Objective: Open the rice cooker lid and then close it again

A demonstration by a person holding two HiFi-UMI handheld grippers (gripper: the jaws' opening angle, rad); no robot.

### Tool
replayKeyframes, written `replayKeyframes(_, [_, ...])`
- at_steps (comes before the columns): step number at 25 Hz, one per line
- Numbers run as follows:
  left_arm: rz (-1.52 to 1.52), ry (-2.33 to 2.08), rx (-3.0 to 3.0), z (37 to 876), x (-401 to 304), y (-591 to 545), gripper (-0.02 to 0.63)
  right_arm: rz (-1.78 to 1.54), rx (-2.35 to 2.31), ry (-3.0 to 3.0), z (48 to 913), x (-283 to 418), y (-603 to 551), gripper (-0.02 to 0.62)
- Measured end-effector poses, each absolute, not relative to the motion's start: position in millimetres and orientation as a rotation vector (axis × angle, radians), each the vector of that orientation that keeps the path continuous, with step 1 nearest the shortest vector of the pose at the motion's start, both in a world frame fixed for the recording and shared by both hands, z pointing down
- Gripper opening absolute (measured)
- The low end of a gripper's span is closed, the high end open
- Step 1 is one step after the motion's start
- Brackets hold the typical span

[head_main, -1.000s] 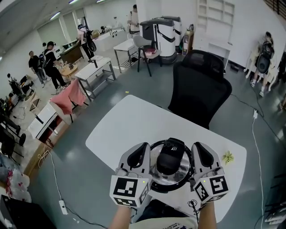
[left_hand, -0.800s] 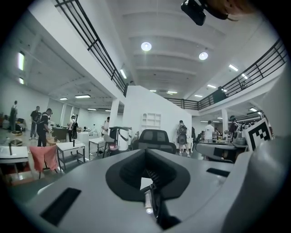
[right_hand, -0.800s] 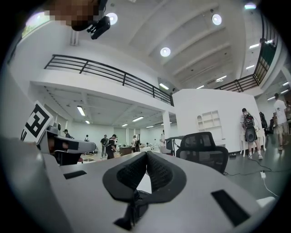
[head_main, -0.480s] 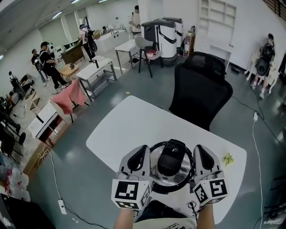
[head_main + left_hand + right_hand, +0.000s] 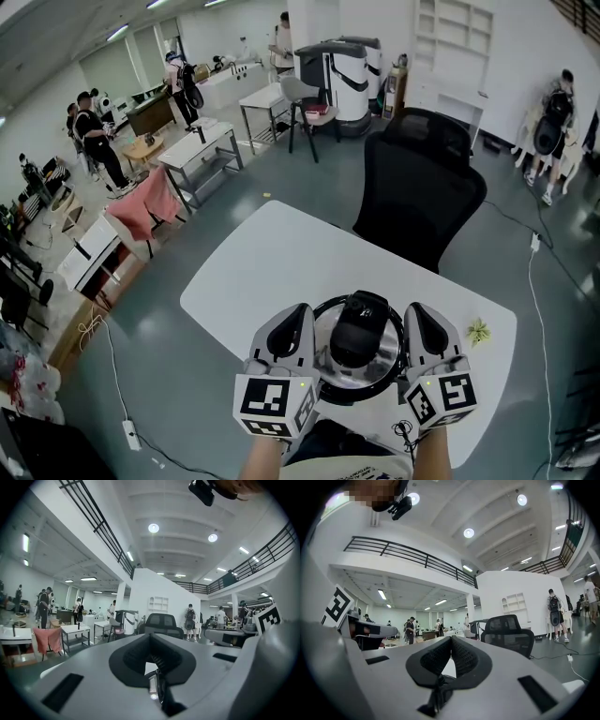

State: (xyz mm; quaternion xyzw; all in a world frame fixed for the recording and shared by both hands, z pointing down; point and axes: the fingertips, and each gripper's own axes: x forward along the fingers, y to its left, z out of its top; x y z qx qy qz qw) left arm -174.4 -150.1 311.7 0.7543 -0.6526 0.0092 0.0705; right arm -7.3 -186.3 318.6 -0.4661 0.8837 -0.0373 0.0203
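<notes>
Standing place: the rice cooker [image 5: 356, 349] is at the near edge of my white worktop [image 5: 272, 272], between my two grippers.
Lid: the lid [image 5: 325, 364] is down, round shiny metal with a black handle [image 5: 357, 330]; the inside is hidden.
Left gripper [image 5: 296, 313]: clenched and empty, just beside the cooker.
Right gripper [image 5: 418, 315]: clenched and empty, on the other side.
Around: a small yellow-green thing [image 5: 479, 329] lies to the right; a black chair [image 5: 417, 187] stands beyond the worktop.
</notes>
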Motion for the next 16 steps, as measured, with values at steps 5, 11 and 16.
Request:
replayKeyframes(5, [0.026, -1.964, 2.267, 309.7, -172.9, -148.4, 0.013, -0.115, -1.45, 2.741, 318.1, -6.0, -184.9, 0.014])
replayKeyframes(11, [0.019, -1.96, 2.267, 308.0, -170.9, -146.1, 0.012, -0.116, -1.46, 2.738, 318.2, -3.4, -183.3, 0.014])
replayKeyframes(16, [0.022, -1.956, 2.268, 307.5, -169.0, -146.3, 0.012, -0.096, -1.449, 2.747, 318.0, -2.1, -183.8, 0.014])
